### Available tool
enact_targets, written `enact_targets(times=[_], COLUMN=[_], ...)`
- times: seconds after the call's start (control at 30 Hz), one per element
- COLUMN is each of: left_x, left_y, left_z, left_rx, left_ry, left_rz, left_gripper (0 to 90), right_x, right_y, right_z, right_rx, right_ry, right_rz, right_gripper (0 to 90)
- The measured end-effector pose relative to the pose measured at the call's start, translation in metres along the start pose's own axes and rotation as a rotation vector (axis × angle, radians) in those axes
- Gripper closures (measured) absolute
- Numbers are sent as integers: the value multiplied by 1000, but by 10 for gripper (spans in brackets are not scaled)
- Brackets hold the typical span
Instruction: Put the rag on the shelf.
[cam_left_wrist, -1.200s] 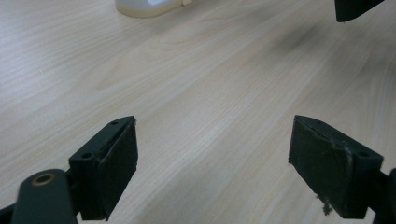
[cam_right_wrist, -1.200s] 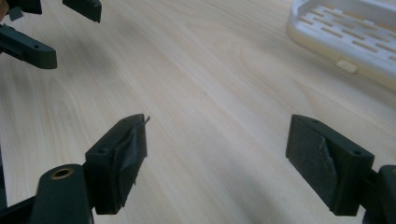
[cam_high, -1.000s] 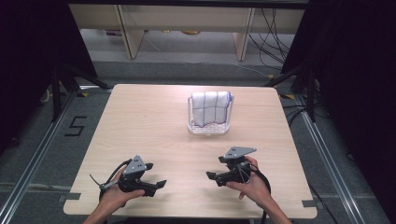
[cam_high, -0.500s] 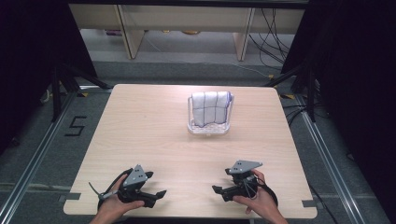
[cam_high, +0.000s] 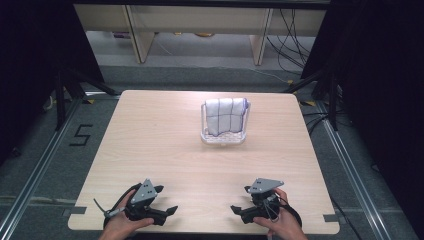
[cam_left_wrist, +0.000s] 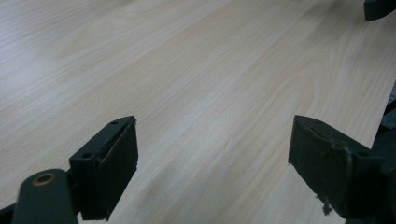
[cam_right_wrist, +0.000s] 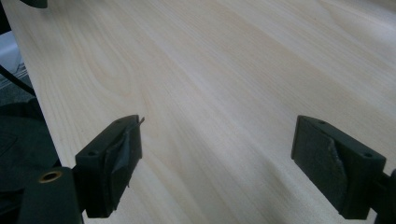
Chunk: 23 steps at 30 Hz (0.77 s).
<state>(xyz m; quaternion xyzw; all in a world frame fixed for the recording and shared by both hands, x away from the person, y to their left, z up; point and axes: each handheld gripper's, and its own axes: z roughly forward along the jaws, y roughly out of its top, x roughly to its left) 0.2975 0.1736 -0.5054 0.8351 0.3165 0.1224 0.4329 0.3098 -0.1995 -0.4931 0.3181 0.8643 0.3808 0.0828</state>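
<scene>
Comparing with a second ago, we note left gripper (cam_high: 167, 210) and right gripper (cam_high: 239, 209) drawn back from the towel basket (cam_high: 225, 122), jaws spread, empty; work looks finished.

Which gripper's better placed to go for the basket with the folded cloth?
Right, probably. The right gripper sits nearer the basket, almost straight below it; the left gripper is farther across. Both open, empty.

The worktop (cam_high: 165, 145) is seen as pale wood-grain laminate, smooth with a soft sheen. Matt black plastic fingers (cam_left_wrist: 114, 158), with scuffed, frayed pads, are carried by the left gripper (cam_high: 167, 200) and right gripper (cam_high: 240, 199). A white checked cloth (cam_high: 225, 115) is draped over a wire rack (cam_high: 222, 139).
</scene>
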Motion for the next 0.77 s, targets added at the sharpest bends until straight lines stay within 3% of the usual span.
enact_targets(times=[0.03,0.07,0.1,0.2,0.27,0.53,0.6,0.63,0.67,0.77], left_x=[1,-1,0,-1,1,-1,0,2,1,0], left_y=[0,0,0,-1,0,-1,-1,0,-1,-1], left_z=[-1,2,1,2,1,2,2,1,2,3], left_rx=[13,-22,-13,-28,3,-13,-2,16,7,-4], left_ry=[4,-10,-10,-18,-14,-8,-3,-4,-6,-15], left_rz=[15,-10,5,-1,15,-6,6,32,10,-2], left_gripper=[156,156,156,156,156,156,156,156,156,155], right_x=[0,0,0,0,0,-1,-1,-1,-1,-1], right_y=[0,0,0,1,1,1,1,1,1,1], right_z=[1,1,1,2,1,0,0,0,0,0], right_rx=[-2,0,-1,-3,1,-6,-7,-7,-6,-7], right_ry=[4,10,9,15,6,-5,-4,-4,-4,-4], right_rz=[-6,-12,-11,-20,-9,-10,-11,-11,-11,-11], right_gripper=[172,172,172,174,174,174,174,174,174,174])
